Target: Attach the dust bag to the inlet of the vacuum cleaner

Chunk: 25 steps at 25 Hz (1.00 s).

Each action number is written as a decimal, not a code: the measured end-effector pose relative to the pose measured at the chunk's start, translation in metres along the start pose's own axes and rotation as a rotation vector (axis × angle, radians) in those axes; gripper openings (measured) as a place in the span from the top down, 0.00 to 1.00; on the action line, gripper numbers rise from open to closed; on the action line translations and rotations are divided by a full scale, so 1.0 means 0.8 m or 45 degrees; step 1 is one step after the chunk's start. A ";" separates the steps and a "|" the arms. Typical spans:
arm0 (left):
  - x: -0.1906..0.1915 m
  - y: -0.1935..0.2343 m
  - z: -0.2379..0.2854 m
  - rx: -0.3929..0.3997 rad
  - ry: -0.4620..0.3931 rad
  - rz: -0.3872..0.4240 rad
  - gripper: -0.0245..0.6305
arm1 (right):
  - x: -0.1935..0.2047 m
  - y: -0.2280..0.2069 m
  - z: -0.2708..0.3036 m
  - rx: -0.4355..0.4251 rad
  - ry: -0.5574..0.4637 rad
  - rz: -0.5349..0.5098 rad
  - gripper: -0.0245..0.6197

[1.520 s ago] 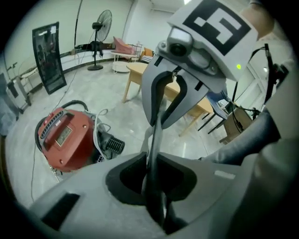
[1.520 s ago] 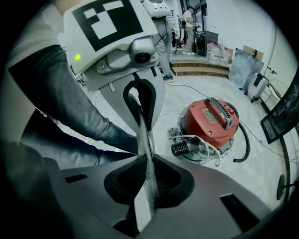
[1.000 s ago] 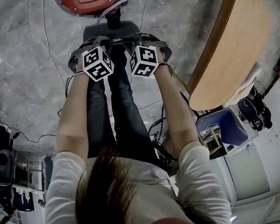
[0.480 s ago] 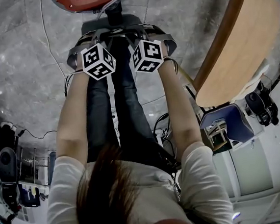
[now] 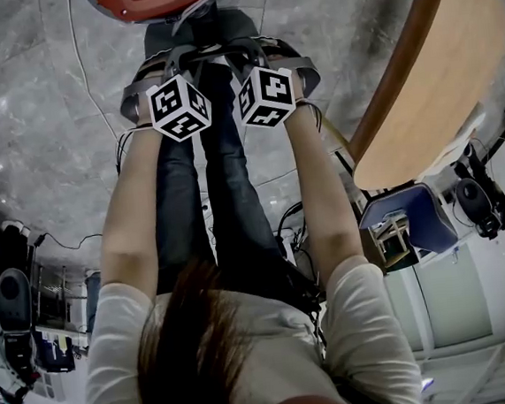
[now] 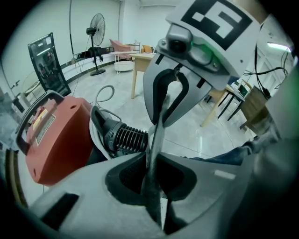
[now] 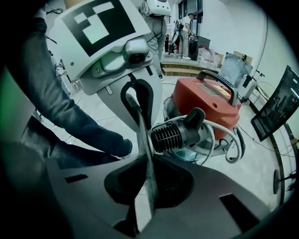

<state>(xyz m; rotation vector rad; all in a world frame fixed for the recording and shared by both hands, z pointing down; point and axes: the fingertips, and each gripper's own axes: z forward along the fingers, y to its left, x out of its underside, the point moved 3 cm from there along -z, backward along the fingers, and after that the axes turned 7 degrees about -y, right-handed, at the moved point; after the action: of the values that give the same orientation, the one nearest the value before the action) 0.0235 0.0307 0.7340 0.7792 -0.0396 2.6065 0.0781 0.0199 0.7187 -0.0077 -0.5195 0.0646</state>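
Both tongs, left and right, were clamped on the dust bag's thin edge, holding it near the red vacuum's ribbed inlet; attaching was apparently not yet done.

My right gripper pinches the dust bag, which I see edge-on as a thin grey strip. Opposite, the left gripper clamps it too. Beyond sits the red vacuum cleaner, its black ribbed connector beside the strip.
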 end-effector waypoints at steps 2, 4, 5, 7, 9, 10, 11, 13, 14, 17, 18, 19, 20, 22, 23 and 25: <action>-0.003 0.004 -0.001 -0.016 -0.004 -0.012 0.90 | -0.001 -0.004 -0.001 0.011 -0.003 0.007 0.91; -0.005 0.008 -0.002 -0.028 -0.009 -0.026 0.89 | -0.001 -0.009 -0.003 0.018 -0.007 0.017 0.91; -0.007 0.009 -0.002 -0.029 -0.009 -0.030 0.89 | 0.000 -0.011 -0.003 0.018 -0.009 0.019 0.91; -0.010 0.010 -0.002 -0.027 -0.010 -0.022 0.89 | 0.001 -0.012 -0.006 0.019 -0.011 0.014 0.91; -0.012 0.010 -0.002 -0.032 -0.015 -0.010 0.89 | 0.001 -0.013 -0.008 0.024 -0.012 0.005 0.91; -0.013 0.011 -0.002 -0.039 -0.017 -0.009 0.89 | 0.001 -0.014 -0.008 0.028 -0.012 0.002 0.91; -0.013 0.012 -0.002 -0.048 -0.020 -0.010 0.89 | 0.001 -0.015 -0.008 0.032 -0.012 0.000 0.91; -0.014 0.015 -0.001 -0.064 -0.021 -0.021 0.89 | 0.001 -0.018 -0.007 0.036 -0.011 -0.001 0.91; -0.014 0.015 -0.001 -0.067 -0.020 -0.028 0.89 | 0.001 -0.020 -0.007 0.036 -0.010 -0.003 0.91; -0.015 0.017 -0.002 -0.066 -0.020 -0.035 0.89 | -0.001 -0.023 -0.008 0.035 -0.008 -0.015 0.91; -0.016 0.017 -0.002 -0.067 -0.020 -0.033 0.89 | -0.001 -0.024 -0.008 0.035 -0.007 -0.018 0.91; -0.016 0.018 -0.003 -0.070 -0.021 -0.034 0.89 | -0.001 -0.024 -0.008 0.034 -0.006 -0.020 0.91; -0.016 0.018 -0.003 -0.075 -0.023 -0.041 0.89 | -0.001 -0.025 -0.008 0.032 -0.006 -0.025 0.91; -0.015 0.021 -0.002 -0.088 -0.028 -0.072 0.89 | -0.003 -0.029 -0.006 0.026 -0.002 -0.046 0.91; -0.014 0.023 -0.002 -0.095 -0.030 -0.092 0.89 | -0.004 -0.032 -0.005 0.023 0.001 -0.062 0.91; -0.012 0.025 -0.001 -0.109 -0.034 -0.122 0.89 | -0.005 -0.036 -0.002 0.015 0.006 -0.091 0.90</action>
<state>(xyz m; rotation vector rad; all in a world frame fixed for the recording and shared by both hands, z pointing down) 0.0224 0.0086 0.7300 0.7663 -0.1175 2.4871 0.0769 -0.0090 0.7158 0.0222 -0.5145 -0.0020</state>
